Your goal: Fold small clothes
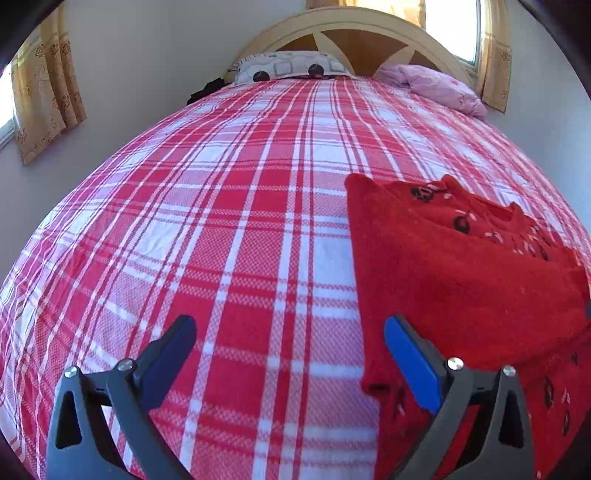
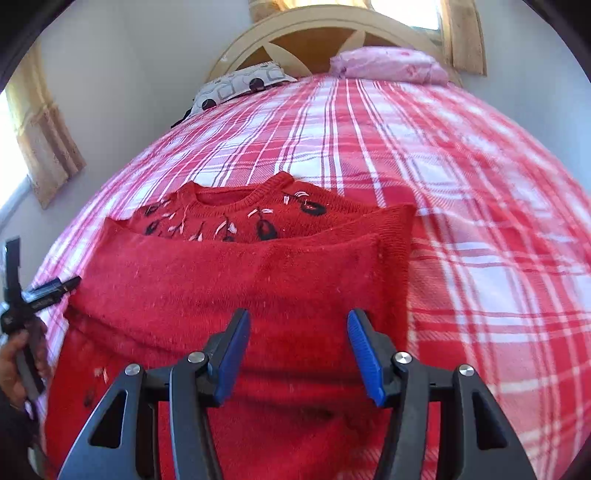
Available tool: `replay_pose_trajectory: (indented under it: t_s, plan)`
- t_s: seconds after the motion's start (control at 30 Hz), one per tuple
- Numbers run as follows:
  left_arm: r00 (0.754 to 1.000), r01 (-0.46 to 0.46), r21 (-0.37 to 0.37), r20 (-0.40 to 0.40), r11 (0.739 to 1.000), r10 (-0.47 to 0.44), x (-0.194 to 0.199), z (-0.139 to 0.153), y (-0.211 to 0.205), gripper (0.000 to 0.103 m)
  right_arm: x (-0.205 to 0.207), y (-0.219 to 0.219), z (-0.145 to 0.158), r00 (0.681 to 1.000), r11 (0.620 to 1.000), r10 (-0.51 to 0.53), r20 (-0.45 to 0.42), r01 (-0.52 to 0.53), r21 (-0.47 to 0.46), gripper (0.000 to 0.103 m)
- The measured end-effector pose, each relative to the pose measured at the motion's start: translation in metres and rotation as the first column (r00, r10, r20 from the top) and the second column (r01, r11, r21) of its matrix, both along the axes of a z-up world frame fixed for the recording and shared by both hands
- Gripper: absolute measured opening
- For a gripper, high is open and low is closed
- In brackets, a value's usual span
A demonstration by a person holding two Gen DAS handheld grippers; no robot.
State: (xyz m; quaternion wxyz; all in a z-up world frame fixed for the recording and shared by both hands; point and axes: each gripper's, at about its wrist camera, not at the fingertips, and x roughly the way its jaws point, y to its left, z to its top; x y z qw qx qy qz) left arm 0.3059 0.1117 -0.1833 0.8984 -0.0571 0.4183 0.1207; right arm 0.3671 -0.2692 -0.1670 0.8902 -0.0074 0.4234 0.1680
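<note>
1. Left wrist view: the left gripper (image 1: 290, 332) is sitting at the bottom of the frame with its jaws spread wide and nothing between them, hovering over the red-and-white plaid bedspread (image 1: 221, 221). Its right finger (image 1: 410, 354) is overlapping the left edge of the red sweater (image 1: 461, 277), which is lying in the lower right of the frame (folded over itself, embroidered neckline showing toward the upper right). Whether that finger is touching the knit I cannot tell.

2. In the same view, a patterned grey pillow (image 1: 288, 68) and a pink pillow (image 1: 436, 86) are resting against the headboard (image 1: 354, 33) at the top of the frame, and a curtain (image 1: 44, 92) is hanging at the upper left.

3. Right wrist view: the right gripper (image 2: 298, 332) is sitting at the bottom centre, jaws parted and empty, directly over the red sweater (image 2: 240, 280), which is filling the lower left and centre of the frame. The left gripper (image 2: 37, 295) is showing at the left edge, just beside the sweater's side.
</note>
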Motion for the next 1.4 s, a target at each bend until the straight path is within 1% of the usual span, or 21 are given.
replay_pose_trajectory:
  t_s: [0.07,0.17,0.23,0.27,0.3,0.4,0.47,0.57,0.63,0.67,0.7,0.73,0.77,0.8,0.93,1.03,1.1,1.2,1.3,1.33,1.4]
  plan:
    - [1.0,0.012,-0.009,0.002,1.0,-0.012,0.0,-0.004,-0.001,0.103,-0.011,0.003,0.0,1.0,0.998,0.016,0.007,-0.015,-0.057,0.056]
    - [1.0,0.015,-0.009,0.0,1.0,-0.015,0.0,-0.01,-0.002,0.103,-0.02,-0.001,-0.003,1.0,0.996,0.017,0.014,-0.016,-0.088,0.056]
    - [1.0,0.009,-0.027,-0.004,1.0,-0.009,0.002,-0.012,0.0,0.103,-0.019,-0.005,-0.008,1.0,0.994,-0.003,-0.004,0.003,-0.105,0.056]
    - [1.0,0.008,-0.035,-0.004,0.999,-0.008,0.002,-0.012,0.001,0.103,-0.017,-0.01,-0.011,1.0,0.996,-0.021,-0.019,0.019,-0.093,0.056]
    - [1.0,0.009,-0.035,-0.003,0.999,-0.009,0.002,-0.012,0.001,0.103,-0.017,-0.013,-0.01,0.999,0.996,-0.037,-0.012,0.036,-0.08,0.056]
    - [1.0,0.015,-0.032,-0.004,0.999,-0.015,0.002,-0.014,-0.001,0.103,-0.023,-0.017,0.003,0.997,0.996,-0.064,0.05,0.067,-0.059,0.056]
    - [1.0,0.014,-0.035,-0.006,0.999,-0.014,0.003,-0.015,-0.001,0.103,-0.028,-0.009,0.015,0.994,0.998,-0.036,0.103,0.04,-0.043,0.056]
    - [1.0,0.014,-0.036,-0.006,0.999,-0.014,0.004,-0.016,-0.001,0.103,-0.03,0.011,0.022,0.992,0.998,0.035,0.121,-0.028,-0.056,0.056]
    - [1.0,0.015,-0.043,-0.007,0.999,-0.015,0.004,-0.017,0.0,0.103,-0.027,0.027,0.019,0.991,0.995,0.086,0.103,-0.079,-0.067,0.056]
    - [1.0,0.015,-0.049,-0.007,0.999,-0.015,0.004,-0.018,0.001,0.103,-0.021,0.036,0.012,0.992,0.991,0.111,0.058,-0.106,-0.076,0.056]
    - [1.0,0.014,-0.054,-0.006,0.998,-0.014,0.004,-0.018,0.002,0.103,-0.016,0.039,0.004,0.994,0.991,0.111,0.02,-0.109,-0.082,0.056]
    - [1.0,0.014,-0.058,-0.006,0.998,-0.015,0.003,-0.018,0.002,0.103,-0.009,0.039,-0.008,0.995,0.991,0.092,-0.049,-0.096,-0.089,0.056]
    - [1.0,0.016,-0.06,-0.005,0.998,-0.016,0.003,-0.018,0.002,0.103,-0.006,0.037,-0.016,0.994,0.993,0.078,-0.078,-0.084,-0.078,0.056]
    - [1.0,0.016,-0.059,-0.003,0.998,-0.016,0.001,-0.018,0.002,0.103,-0.007,0.031,-0.017,0.995,0.996,0.075,-0.063,-0.077,-0.038,0.056]
    - [1.0,0.021,-0.064,0.002,0.998,-0.021,0.0,-0.018,0.003,0.103,-0.01,0.018,-0.015,0.993,0.996,0.083,-0.085,-0.079,0.049,0.056]
    - [1.0,0.021,-0.088,0.003,0.996,-0.021,0.001,-0.021,0.005,0.103,-0.012,0.019,-0.019,0.993,0.995,0.1,-0.061,-0.098,0.035,0.056]
    - [1.0,0.02,-0.105,0.001,0.994,-0.02,0.001,-0.021,0.007,0.103,-0.015,0.024,-0.022,0.994,0.995,0.1,-0.045,-0.1,0.002,0.056]
    - [1.0,0.012,-0.121,-0.006,0.993,-0.013,-0.004,-0.019,0.009,0.103,-0.021,0.023,-0.016,0.996,0.997,0.077,-0.046,-0.077,-0.011,0.056]
    - [1.0,0.023,-0.14,-0.009,0.99,-0.024,-0.019,-0.014,0.01,0.103,-0.036,0.017,-0.011,0.996,0.997,0.07,-0.057,-0.071,-0.017,0.056]
    - [1.0,0.026,-0.146,-0.014,0.989,-0.028,-0.025,-0.015,0.009,0.103,-0.044,0.013,-0.008,0.996,0.997,0.073,-0.042,-0.074,-0.023,0.056]
    - [0.999,0.031,-0.138,-0.028,0.99,-0.035,-0.036,-0.016,0.007,0.103,-0.057,0.007,-0.008,0.996,0.996,0.075,-0.045,-0.076,-0.042,0.056]
